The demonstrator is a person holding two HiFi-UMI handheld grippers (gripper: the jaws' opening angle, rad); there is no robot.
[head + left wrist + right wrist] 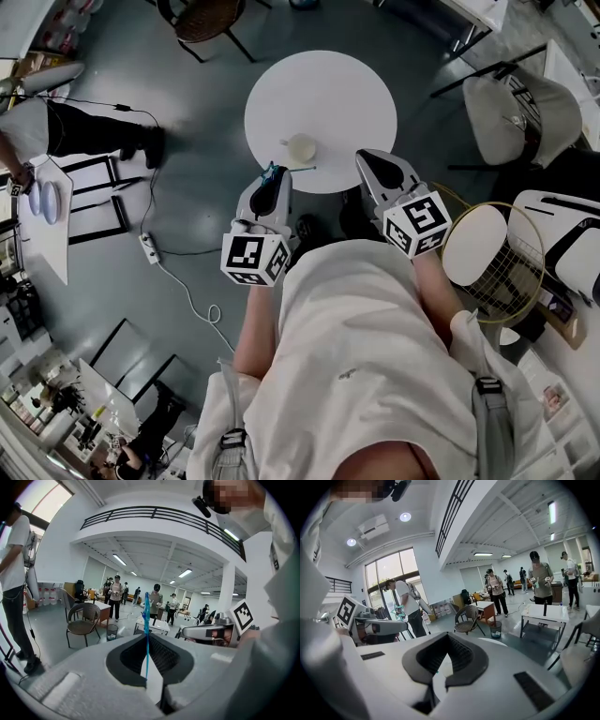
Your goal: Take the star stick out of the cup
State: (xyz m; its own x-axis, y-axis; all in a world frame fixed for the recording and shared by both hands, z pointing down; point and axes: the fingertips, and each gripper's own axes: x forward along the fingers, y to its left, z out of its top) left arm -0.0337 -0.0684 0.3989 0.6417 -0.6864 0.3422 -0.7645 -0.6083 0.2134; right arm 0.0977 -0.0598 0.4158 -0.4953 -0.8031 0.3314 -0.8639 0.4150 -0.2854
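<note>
A pale cup (301, 148) stands on the round white table (347, 94), near its front edge. My left gripper (271, 180) hangs just short of that edge, left of the cup and apart from it. It is shut on the star stick (272, 172). In the left gripper view the thin blue star stick (146, 620) rises straight up between the closed pads of the left gripper (146, 638), its star turned edge-on. My right gripper (377, 163) hovers at the table's front right, shut and holding nothing. The right gripper (449, 638) view also shows the teal star (398, 611) at the left gripper's tip.
A grey chair (520, 117) stands right of the table and a wicker chair (202, 19) behind it. A wire basket (502, 262) sits close to my right arm. A cable and power strip (150, 248) lie on the floor at left. People stand around the hall (115, 597).
</note>
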